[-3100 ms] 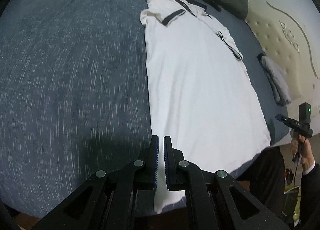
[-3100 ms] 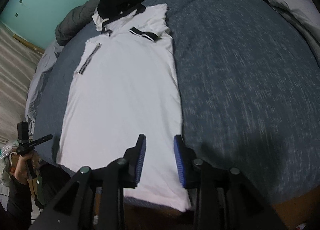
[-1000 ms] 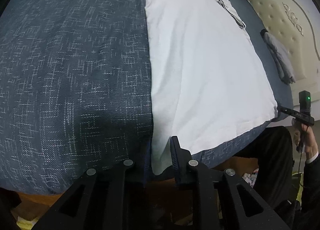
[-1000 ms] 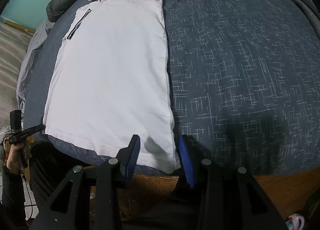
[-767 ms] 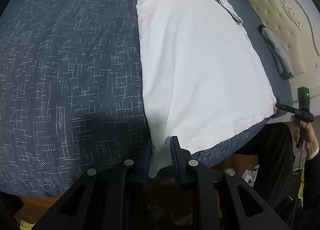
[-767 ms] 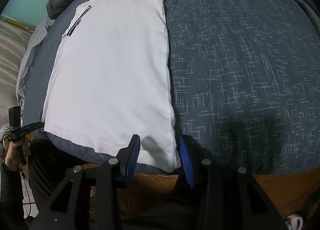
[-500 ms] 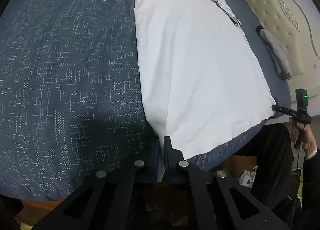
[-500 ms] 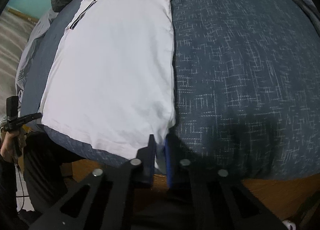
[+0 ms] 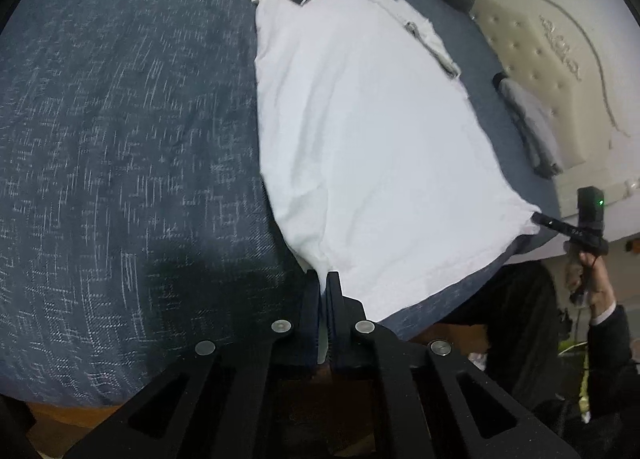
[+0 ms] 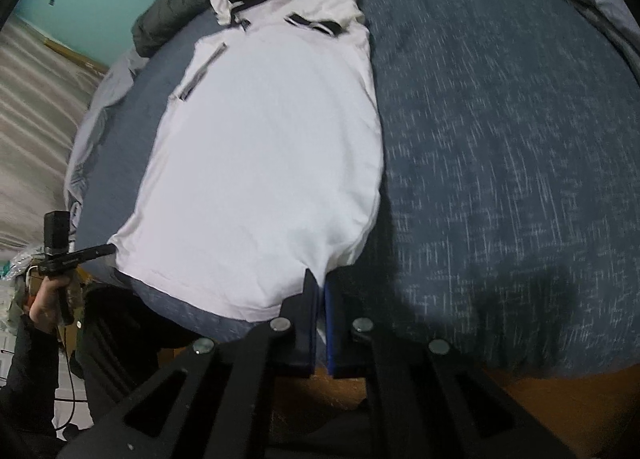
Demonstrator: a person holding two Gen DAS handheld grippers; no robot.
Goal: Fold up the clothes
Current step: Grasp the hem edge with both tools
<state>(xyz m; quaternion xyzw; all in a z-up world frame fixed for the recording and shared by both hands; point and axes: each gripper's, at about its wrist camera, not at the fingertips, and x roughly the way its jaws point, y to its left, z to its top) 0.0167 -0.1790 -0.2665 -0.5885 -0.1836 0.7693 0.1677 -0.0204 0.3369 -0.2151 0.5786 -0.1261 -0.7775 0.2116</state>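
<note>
While each tool (image 9: 323, 279) (image 10: 319, 279) pinches a hem corner, the white shirt (image 9: 368, 131) ahead lies narrowed lengthwise, crosswise fold remaining.

Mounted on the grippers, both fisheye views looked forward along black fingers from the foot edge of the bed (image 9: 100, 139), low and close over the blue cover. Left wrist view: aimed toward 12 o'clock, white shirt (image 9: 360, 131) running from 6 to 12, headboard (image 9: 552, 71) at 2 o'clock, right gripper (image 9: 576, 231) at 3. Right wrist view: shirt (image 10: 264, 163) toward 11 o'clock, left gripper (image 10: 68, 255) at 9. Shared: the shirt, the cover, each opposite gripper.
</note>
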